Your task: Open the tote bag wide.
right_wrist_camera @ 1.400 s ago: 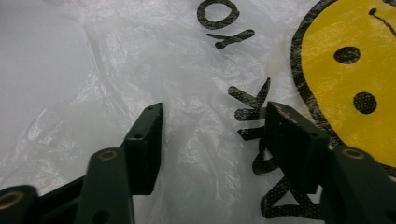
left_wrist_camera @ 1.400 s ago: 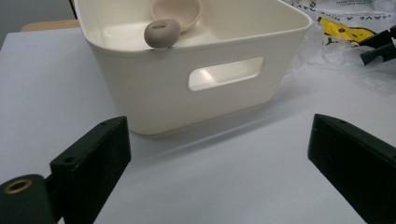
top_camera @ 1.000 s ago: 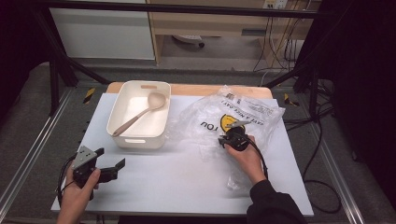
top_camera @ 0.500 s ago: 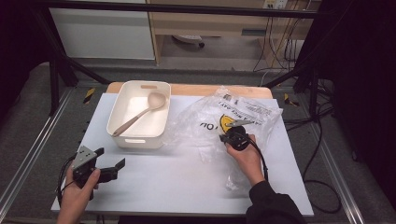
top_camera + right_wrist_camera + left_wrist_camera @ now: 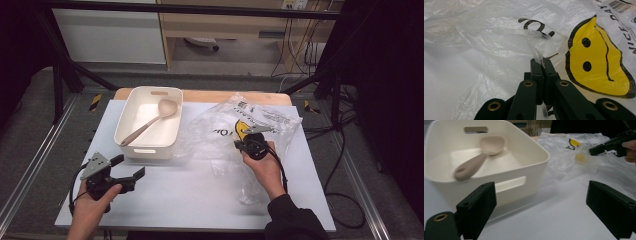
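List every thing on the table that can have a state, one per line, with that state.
Clear plastic bag with yellow smiley print: crumpled, lying on the table, a fold pinched by the right gripper.
White plastic bin: upright, open-topped, holding the spoon.
Beige spoon: lying inside the bin, bowl toward the far wall.
Left gripper: open, nothing between its jaws.
Right gripper: shut on the bag's film.

bag (image 5: pixel 499 37): thin clear plastic film, glossy, crinkled, printed yellow and black | tub (image 5: pixel 131 120): cream plastic, smooth, matt | spoon (image 5: pixel 477 157): beige, matt, looked like plastic | worktop (image 5: pixel 200 195): white, smooth, faint sheen | fingers (image 5: pixel 477 212): black, matt, looked like plastic, brass-coloured eyelets
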Available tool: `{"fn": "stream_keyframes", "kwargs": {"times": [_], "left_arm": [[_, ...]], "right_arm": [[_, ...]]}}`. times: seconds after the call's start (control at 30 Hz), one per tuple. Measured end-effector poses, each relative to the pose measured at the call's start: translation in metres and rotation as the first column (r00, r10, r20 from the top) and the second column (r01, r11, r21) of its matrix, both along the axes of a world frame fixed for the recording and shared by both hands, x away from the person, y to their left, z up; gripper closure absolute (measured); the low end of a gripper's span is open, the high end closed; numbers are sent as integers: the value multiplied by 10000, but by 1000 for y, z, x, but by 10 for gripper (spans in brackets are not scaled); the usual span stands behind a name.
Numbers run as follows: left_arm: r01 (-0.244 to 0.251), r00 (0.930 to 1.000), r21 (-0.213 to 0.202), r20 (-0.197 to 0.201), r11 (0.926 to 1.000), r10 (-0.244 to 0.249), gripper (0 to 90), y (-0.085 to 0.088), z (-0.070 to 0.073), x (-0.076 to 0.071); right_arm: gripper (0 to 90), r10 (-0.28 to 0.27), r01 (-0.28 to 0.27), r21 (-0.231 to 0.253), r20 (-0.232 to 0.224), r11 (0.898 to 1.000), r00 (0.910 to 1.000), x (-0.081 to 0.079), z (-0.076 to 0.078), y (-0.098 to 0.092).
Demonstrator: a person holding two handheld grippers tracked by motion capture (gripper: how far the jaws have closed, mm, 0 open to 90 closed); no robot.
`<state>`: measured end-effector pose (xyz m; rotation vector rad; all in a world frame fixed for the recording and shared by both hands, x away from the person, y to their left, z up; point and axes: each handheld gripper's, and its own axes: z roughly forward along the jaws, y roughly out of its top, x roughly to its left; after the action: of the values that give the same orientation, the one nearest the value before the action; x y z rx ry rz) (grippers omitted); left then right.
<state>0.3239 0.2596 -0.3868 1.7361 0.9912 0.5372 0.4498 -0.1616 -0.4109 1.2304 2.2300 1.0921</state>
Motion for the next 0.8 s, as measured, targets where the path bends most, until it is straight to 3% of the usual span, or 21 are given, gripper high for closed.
{"fn": "stream_keyframes", "kwargs": {"times": [0.2, 0.33, 0.43, 0.63, 0.8], "left_arm": [[970, 9953, 395, -22, 9945, -970, 208, -53, -4, 1], [1690, 9856, 1000, -187, 9805, -1680, 287, -94, -15, 6], [2112, 9772, 996, -422, 9724, -2079, 348, -115, -21, 10], [2397, 9706, 1112, -495, 9645, -2355, 447, -150, -31, 20], [2606, 9652, 1290, -585, 9568, -2550, 580, -177, -41, 34]], "right_arm": [[900, 20, -22, -135, -129, 9999, 9999, -4, 4, 4], [900, -13, 10, -106, -256, 9999, 9997, -9, 7, 5], [900, 52, -54, -89, -239, 9999, 9997, -12, 10, 6], [900, 109, -109, 23, -88, 9999, 9999, -15, 15, 4], [900, 113, -113, -26, 12, 9999, 9999, -16, 20, 4]]}}
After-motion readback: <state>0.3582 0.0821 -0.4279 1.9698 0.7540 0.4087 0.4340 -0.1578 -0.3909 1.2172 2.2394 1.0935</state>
